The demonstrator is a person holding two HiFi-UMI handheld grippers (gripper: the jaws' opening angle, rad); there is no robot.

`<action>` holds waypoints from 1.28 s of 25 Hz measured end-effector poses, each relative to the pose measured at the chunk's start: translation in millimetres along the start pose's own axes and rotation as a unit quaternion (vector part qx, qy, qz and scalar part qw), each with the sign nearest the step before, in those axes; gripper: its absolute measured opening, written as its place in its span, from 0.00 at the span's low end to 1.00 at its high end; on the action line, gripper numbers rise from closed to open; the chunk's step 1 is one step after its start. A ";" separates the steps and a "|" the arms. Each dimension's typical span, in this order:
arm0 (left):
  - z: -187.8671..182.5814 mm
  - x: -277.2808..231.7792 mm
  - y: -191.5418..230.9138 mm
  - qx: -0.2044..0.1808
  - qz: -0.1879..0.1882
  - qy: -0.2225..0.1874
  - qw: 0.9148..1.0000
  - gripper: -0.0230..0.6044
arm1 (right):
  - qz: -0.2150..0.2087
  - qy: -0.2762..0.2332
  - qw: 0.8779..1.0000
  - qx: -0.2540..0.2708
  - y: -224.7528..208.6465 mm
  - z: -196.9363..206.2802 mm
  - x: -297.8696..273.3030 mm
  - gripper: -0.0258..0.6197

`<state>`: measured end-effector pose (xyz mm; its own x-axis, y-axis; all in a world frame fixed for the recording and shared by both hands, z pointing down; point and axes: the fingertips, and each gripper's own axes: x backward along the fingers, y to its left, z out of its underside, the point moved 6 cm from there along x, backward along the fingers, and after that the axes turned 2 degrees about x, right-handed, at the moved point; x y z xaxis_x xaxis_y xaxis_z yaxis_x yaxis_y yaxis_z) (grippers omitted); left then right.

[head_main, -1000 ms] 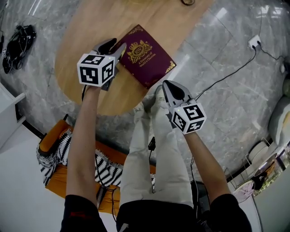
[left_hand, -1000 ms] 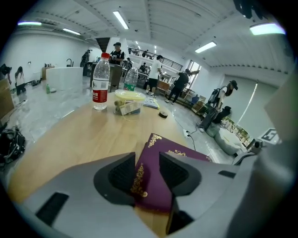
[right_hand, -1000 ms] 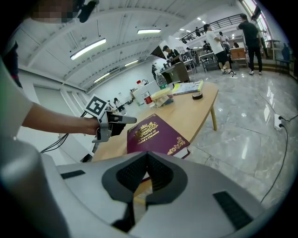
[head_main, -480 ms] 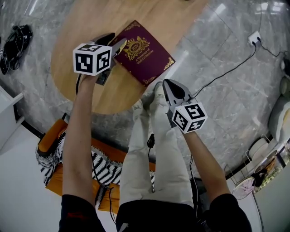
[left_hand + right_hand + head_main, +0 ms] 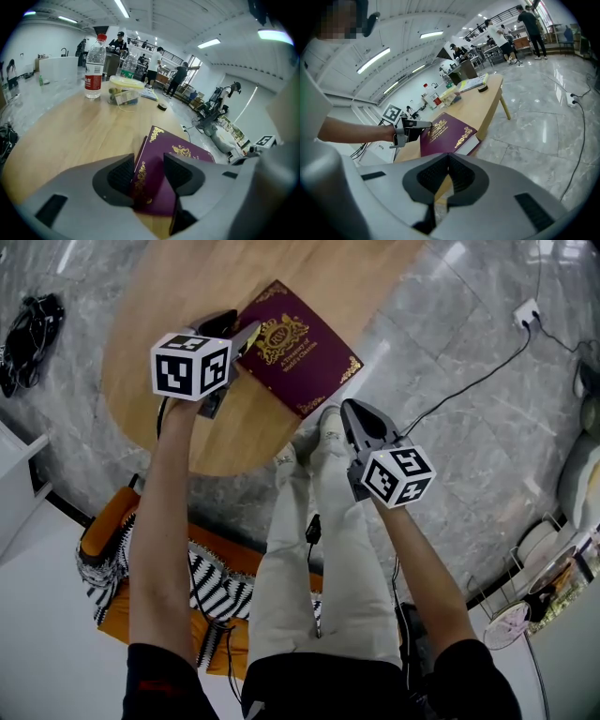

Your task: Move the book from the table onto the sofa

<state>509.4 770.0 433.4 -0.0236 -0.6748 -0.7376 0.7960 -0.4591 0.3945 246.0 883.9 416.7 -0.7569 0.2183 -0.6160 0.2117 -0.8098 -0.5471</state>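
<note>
— What sort of place is it?
— A big hall with a grey marble floor (image 5: 487, 456) and an oval wooden tabletop (image 5: 169, 306). The book (image 5: 298, 345), dark red with gold print, lies flat on that tabletop and is not yet lifted.
— Why is the left hand-held gripper (image 5: 242, 326) right at the book?
— It looks to be lining up a grip. Its jaws have just been opening and stand wide apart, astride the book's left corner by the spine. The corner sits between the pads, but I'd say they aren't pressing on it.
— And the right hand-held gripper (image 5: 353, 414)?
— Its jaws are closed on nothing. It hangs just off the book's near edge, over the floor. Probably 1 gripper is judged enough for 1 book, so this one stays out of the way.
— Where would the book end up?
— Likely on the orange seat (image 5: 111, 521) with the striped throw, on the person's side of the book and well apart from it. I take that for the sofa.
— Counts?
— 1 book, 2 hand-held grippers, 1 tabletop. Beyond the book, toward the far end, there is 1 water bottle (image 5: 95, 63) and 1 clear tub (image 5: 125, 91).
</note>
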 end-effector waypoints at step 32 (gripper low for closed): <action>18.2 -11.0 -50.5 -0.063 0.022 0.005 0.998 0.36 | -0.117 -0.037 0.967 -0.223 -45.1 36.5 -8.6 0.43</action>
<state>458.4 790.0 431.5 0.0180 -0.6872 -0.7263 0.8659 -0.3524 0.3550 220.4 898.7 467.4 -0.8553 0.3142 -0.4120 0.2624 -0.4230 -0.8673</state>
